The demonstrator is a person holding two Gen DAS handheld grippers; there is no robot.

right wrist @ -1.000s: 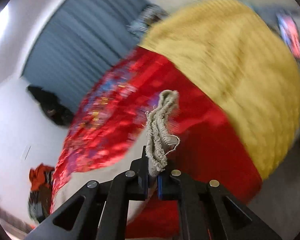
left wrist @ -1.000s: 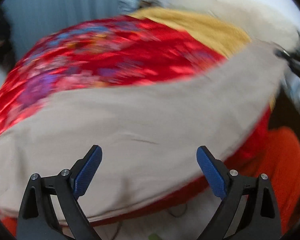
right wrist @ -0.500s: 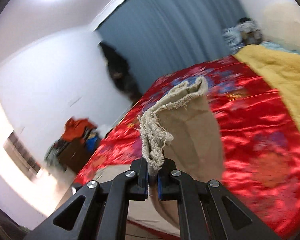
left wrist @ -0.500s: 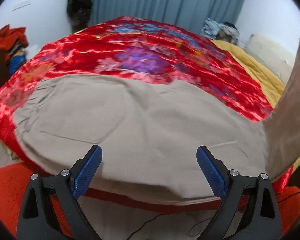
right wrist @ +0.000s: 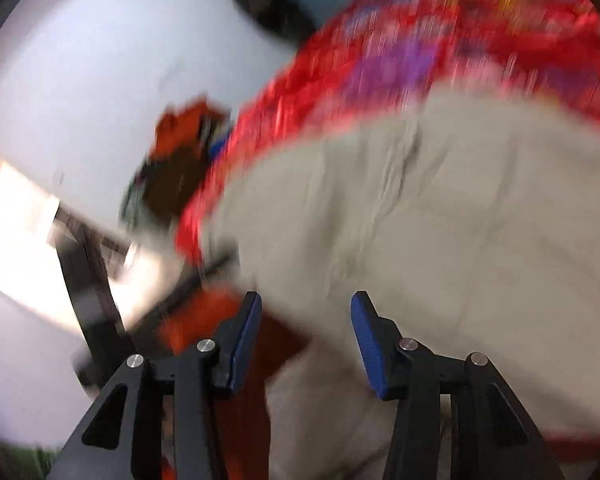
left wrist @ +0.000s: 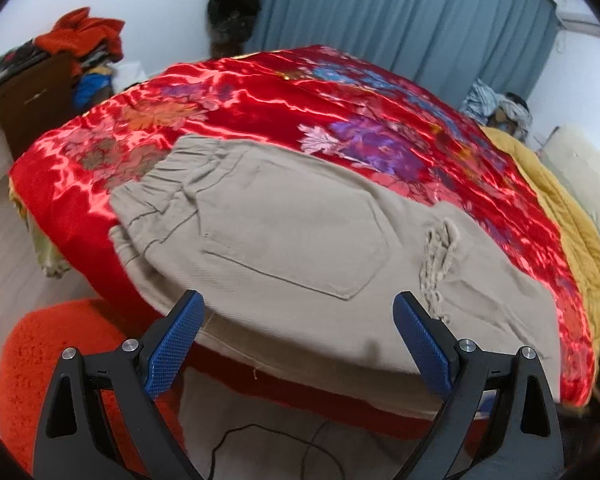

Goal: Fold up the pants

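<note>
The left gripper point(left wrist: 298, 324) is hanging wide open over the pants point(left wrist: 300, 236), gripping nothing; the right gripper point(right wrist: 305, 322) is opening, nothing between its fingers.

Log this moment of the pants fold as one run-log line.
pants: flat on red bedspread, frayed hems laid over | left gripper: open, empty | right gripper: jaws opening, nothing pinched | right view: blurred

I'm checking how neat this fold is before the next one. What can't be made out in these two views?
- Right wrist view: motion blur smears the pants; their creases and edges are unreadable.
- Left wrist view: the pants' near edge drops over the bed's side, behind the left hand-held gripper.
- Left wrist view: the frayed hem lies folded over; the layers beneath are covered.
</note>
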